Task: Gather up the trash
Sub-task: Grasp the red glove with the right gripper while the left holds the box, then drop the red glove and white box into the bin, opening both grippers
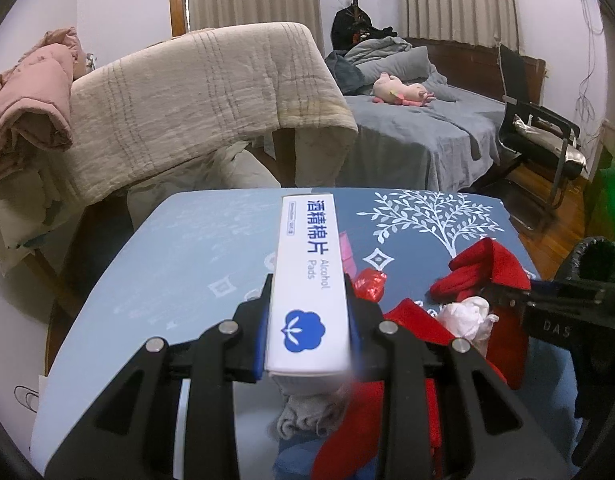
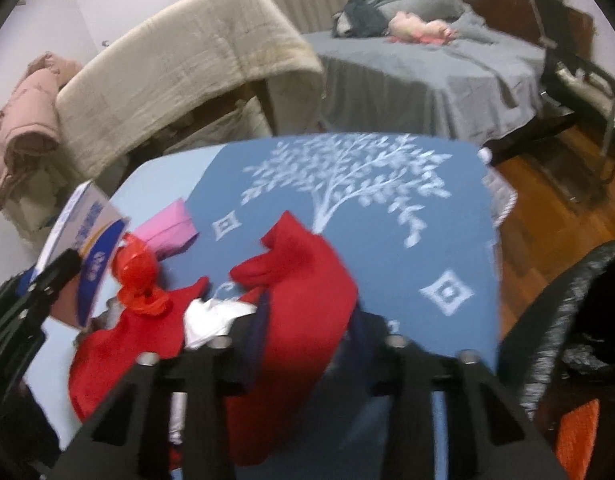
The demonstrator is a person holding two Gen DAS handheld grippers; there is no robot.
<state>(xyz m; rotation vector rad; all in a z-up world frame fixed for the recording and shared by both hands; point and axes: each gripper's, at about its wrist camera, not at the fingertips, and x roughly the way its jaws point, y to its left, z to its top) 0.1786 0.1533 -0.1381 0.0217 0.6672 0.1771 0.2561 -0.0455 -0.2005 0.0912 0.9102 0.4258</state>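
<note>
The left hand-held gripper [image 1: 309, 300] clamps a white box of alcohol pads [image 1: 307, 280] on edge between its fingers, above the blue worktop [image 1: 195, 248]. The right hand-held gripper [image 2: 309, 312] has its fingers narrowed on a red cloth [image 2: 303, 292], which fills the gap between them. From the right wrist camera, a crumpled white tissue [image 2: 211, 320] lies just beside the cloth at nine o'clock, a red plastic wrapper [image 2: 137, 276] at ten o'clock, a pink packet [image 2: 167, 228] beyond it, and a black trash bag [image 2: 567, 320] stands open at three o'clock.
</note>
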